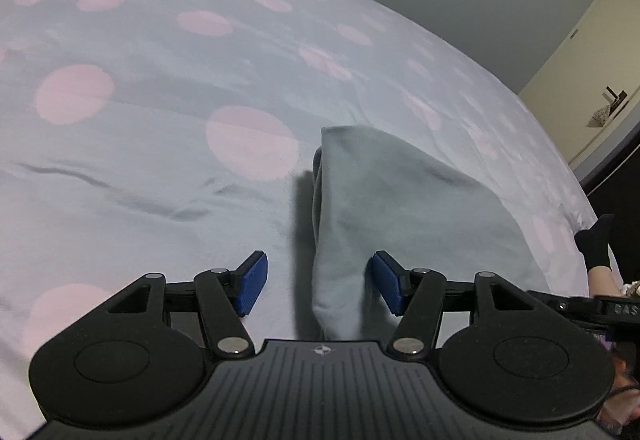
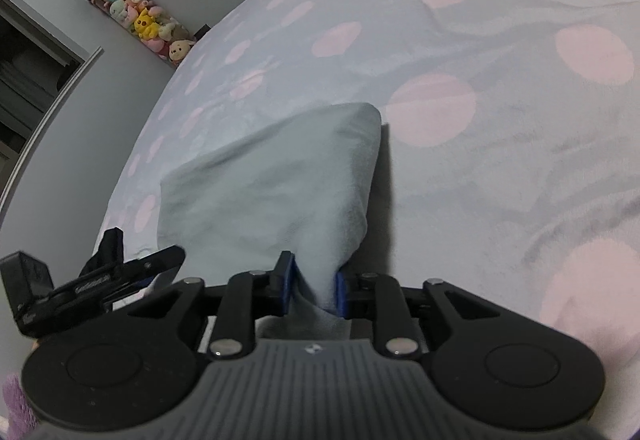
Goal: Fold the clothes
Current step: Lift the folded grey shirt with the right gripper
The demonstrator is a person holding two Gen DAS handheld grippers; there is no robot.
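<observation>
grey folded garment (image 2: 276, 180) sits pinched in my right tool (image 2: 312, 288); my left tool (image 1: 320, 286) gapes, holding nothing, so its stacked layers could slide apart on the bed (image 1: 120, 160).

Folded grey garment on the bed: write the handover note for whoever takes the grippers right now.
Right gripper: jaws shut on the near edge of the grey garment.
Left gripper: jaws open, holding nothing; the garment's near corner lies between them, unpinched.
Where: the garment lies on the polka-dot bedspread, a compact bundle with stacked layers showing along one side.
Done: it is already folded several times over.
Left: probably close the left jaws on that corner, make any last fold, or release and smooth it flat. No other clothes show in either view.
</observation>
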